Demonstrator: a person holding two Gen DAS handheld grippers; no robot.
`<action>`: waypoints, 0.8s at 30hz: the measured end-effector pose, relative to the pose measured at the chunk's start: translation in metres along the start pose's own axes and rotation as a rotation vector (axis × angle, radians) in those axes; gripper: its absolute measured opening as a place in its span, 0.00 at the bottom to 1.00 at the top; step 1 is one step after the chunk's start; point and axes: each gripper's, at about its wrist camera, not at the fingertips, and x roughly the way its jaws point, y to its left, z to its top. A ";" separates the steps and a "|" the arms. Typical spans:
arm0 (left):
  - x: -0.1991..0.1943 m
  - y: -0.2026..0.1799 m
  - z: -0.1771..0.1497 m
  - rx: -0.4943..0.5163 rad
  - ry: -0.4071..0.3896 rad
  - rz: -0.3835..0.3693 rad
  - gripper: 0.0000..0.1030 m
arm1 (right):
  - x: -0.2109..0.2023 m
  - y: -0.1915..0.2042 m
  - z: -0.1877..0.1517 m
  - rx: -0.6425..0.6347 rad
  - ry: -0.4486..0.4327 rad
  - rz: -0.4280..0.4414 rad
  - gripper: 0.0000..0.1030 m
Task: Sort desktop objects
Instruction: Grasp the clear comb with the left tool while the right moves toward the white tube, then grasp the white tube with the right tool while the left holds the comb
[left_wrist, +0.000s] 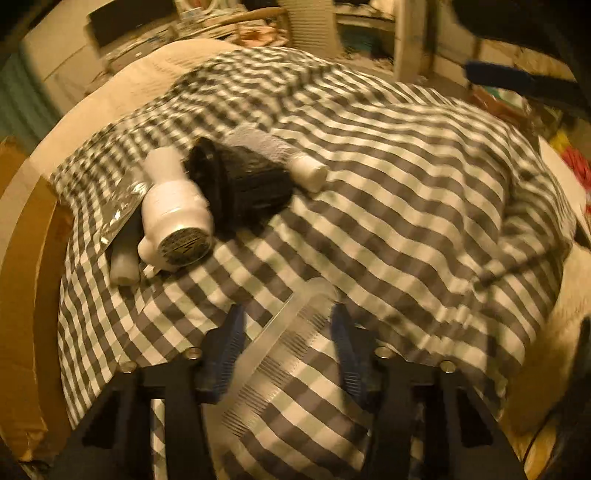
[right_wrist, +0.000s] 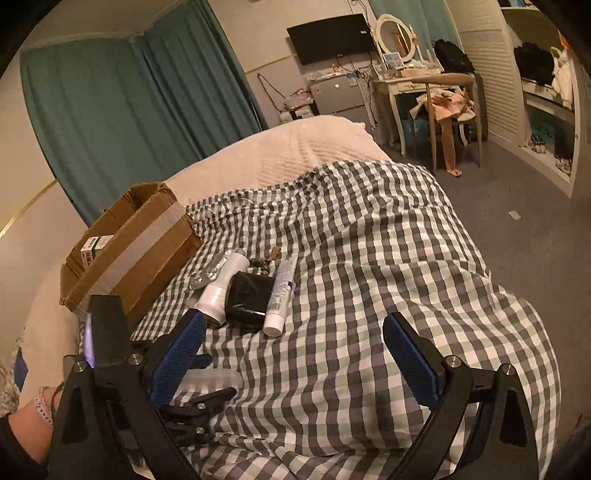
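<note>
Nearby, hairdryer (left_wrist: 173, 210), black pouch (left_wrist: 240, 184) and tube (left_wrist: 295, 162) crowd the cardboard box (right_wrist: 125, 243).

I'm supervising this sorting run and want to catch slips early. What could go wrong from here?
The clear plastic comb lies diagonally between the left gripper, whose open blue pads aren't touching it, so it may twist or slip on closing. The checked cloth is rumpled and could get pinched too. The white hair dryer, black pouch and white tube sit touching, so one pull could drag the others.
</note>
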 end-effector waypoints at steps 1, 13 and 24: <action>-0.001 0.000 -0.001 0.013 0.006 0.007 0.46 | 0.001 -0.001 -0.001 0.004 0.005 -0.008 0.94; -0.013 0.027 -0.017 0.022 0.056 0.005 0.34 | 0.014 0.006 -0.005 0.022 0.058 -0.022 0.94; -0.034 0.098 -0.005 -0.321 -0.002 0.176 0.25 | 0.055 0.038 -0.008 -0.141 0.122 -0.134 0.88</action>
